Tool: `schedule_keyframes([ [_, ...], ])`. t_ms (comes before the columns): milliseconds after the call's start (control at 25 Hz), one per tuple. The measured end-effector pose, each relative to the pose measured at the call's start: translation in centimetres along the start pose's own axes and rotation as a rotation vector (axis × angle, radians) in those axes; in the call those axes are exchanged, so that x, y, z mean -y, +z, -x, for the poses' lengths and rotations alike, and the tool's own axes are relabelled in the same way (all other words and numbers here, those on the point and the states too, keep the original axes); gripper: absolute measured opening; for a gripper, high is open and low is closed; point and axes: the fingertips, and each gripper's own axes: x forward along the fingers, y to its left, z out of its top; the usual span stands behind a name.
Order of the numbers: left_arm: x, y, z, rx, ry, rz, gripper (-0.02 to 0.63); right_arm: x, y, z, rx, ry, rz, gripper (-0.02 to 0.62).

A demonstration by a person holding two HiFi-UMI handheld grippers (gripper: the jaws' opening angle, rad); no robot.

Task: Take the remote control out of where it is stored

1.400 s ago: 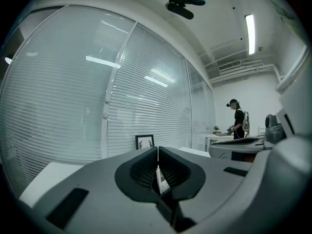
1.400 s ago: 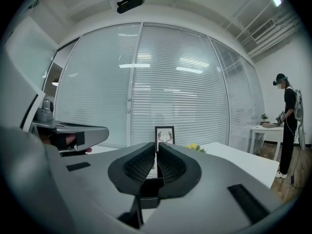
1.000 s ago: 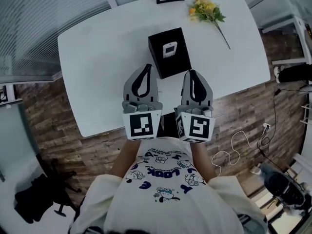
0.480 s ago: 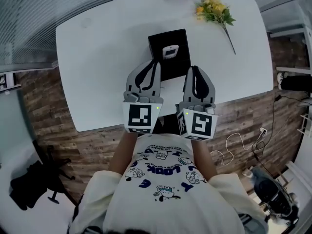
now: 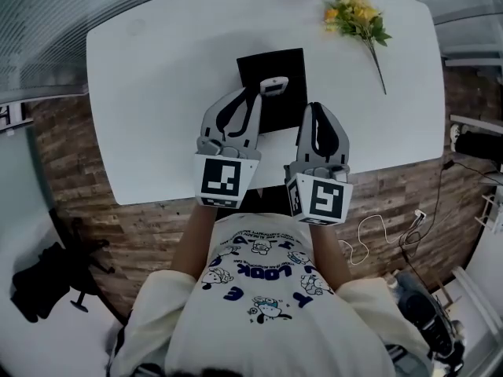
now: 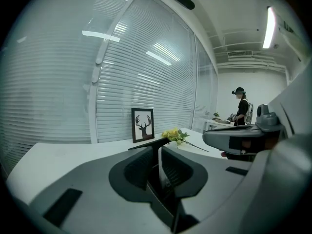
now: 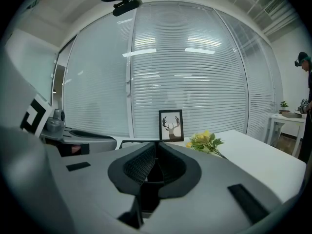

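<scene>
One remote control [image 5: 273, 86] on one black box [image 5: 277, 115], just beside the left gripper [image 5: 253, 94], whose jaws are just parting and grip nothing; the right gripper [image 5: 313, 110] is closed.

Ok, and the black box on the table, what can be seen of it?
The black box is plain, matt and rectangular, and lies near the middle of the white table. A small pale remote stands out of its top. The left tool overlaps its near left part. Its jaws have just been opening a little, with only a pale sliver showing between them. Whether it touches the box cannot be told.
</scene>
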Motion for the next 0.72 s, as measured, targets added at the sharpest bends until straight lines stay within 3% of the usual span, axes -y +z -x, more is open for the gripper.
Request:
schedule_keyframes([
  [80, 0.0, -0.3, -0.4, -0.01, -0.007, 0.009, 0.091, 0.4, -0.2, -0.3, -0.005, 0.004, -0.002, 0.041],
  [320, 0.5, -0.8, -1.9, -0.051, -0.055, -0.019, 0.144, 1.2, -0.8, -1.1, -0.027, 0.01, -0.012, 0.041],
  [720, 1.2, -1.1, -3.5, -0.101, -0.115, -0.054, 0.167, 2.1, -1.8, -2.3, -0.056, 0.03, -0.017, 0.041],
])
